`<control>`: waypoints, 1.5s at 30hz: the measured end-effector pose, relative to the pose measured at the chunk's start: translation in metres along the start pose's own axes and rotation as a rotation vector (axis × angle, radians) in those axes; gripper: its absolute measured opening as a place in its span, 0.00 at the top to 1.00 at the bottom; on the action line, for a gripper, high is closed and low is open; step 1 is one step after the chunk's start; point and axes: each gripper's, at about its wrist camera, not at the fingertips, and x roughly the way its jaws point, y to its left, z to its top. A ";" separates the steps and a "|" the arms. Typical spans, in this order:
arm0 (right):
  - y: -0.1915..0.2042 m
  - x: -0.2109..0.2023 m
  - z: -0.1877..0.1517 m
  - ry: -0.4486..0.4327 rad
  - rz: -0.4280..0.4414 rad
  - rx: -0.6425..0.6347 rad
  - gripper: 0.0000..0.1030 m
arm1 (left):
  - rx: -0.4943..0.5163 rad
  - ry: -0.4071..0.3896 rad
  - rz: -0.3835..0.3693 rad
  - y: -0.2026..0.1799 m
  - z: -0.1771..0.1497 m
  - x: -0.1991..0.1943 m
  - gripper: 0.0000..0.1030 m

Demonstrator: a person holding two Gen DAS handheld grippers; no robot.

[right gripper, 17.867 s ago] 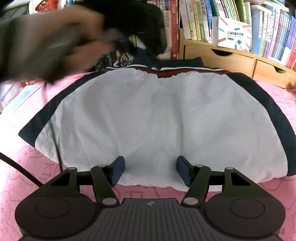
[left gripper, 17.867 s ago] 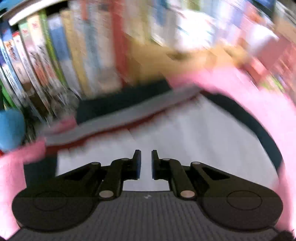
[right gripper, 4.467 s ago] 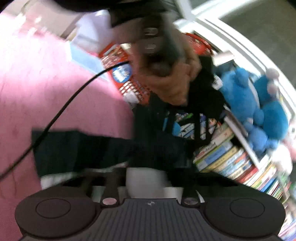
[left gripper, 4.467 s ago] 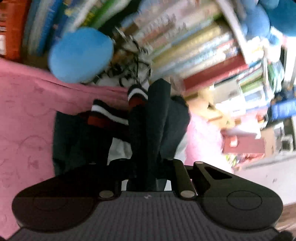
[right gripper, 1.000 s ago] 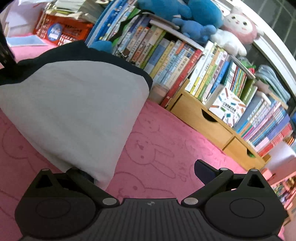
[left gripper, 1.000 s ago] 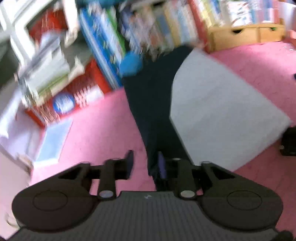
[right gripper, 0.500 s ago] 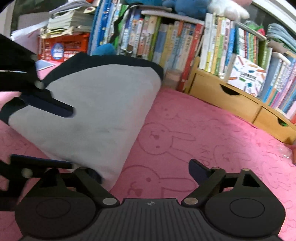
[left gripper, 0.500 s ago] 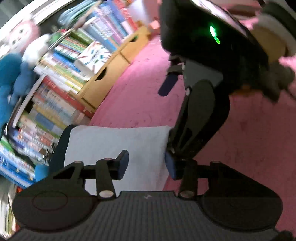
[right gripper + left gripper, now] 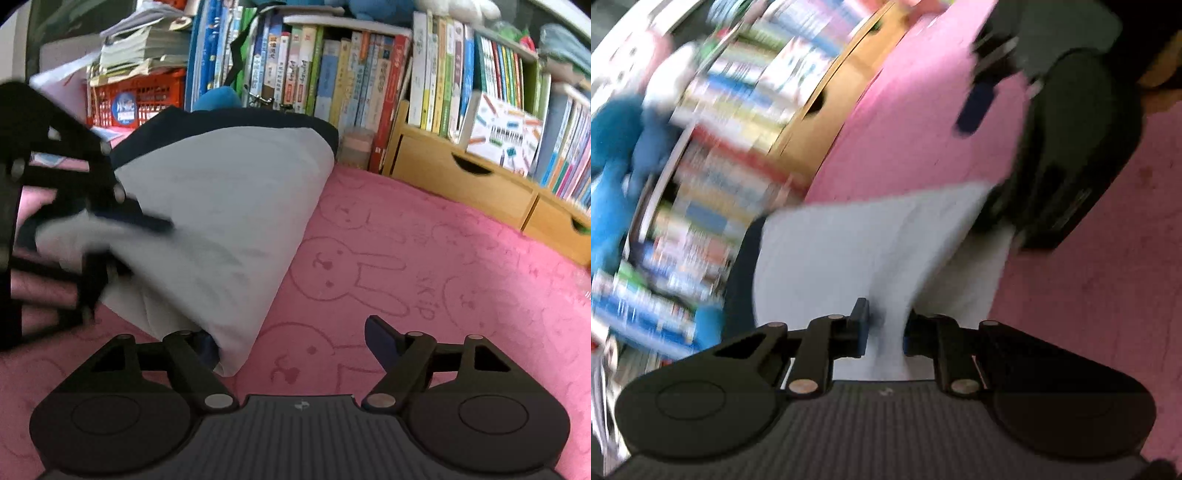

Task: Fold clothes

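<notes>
Left wrist: fingers (image 9: 858,325) clamp soft white garment (image 9: 849,251) | right gripper (image 9: 291,345): fingers apart, fuzzy pink blanket (image 9: 443,266)

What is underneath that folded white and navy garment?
A pink bunny-print blanket shows around the garment. Whatever lies directly beneath stays covered by the cloth.

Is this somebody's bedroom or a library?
Probably a child's bedroom or playroom. A pink bunny-print cover has a white garment lying on it, picture books pack the shelves behind, and blue plush toys sit on top.
</notes>
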 end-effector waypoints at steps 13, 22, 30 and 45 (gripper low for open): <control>0.021 -0.004 -0.005 0.000 0.008 -0.001 0.44 | -0.517 0.520 0.110 0.081 -0.133 0.013 0.92; 0.011 0.002 0.013 0.099 0.111 0.183 0.80 | -1.849 0.287 -0.584 0.093 -0.201 -0.049 0.70; -0.006 -0.013 0.048 0.140 0.175 0.384 0.83 | -2.338 0.127 -0.862 0.012 -0.155 0.005 0.68; -0.003 -0.028 0.051 0.144 0.061 0.312 0.84 | -2.603 0.008 -0.482 0.026 -0.210 0.004 0.97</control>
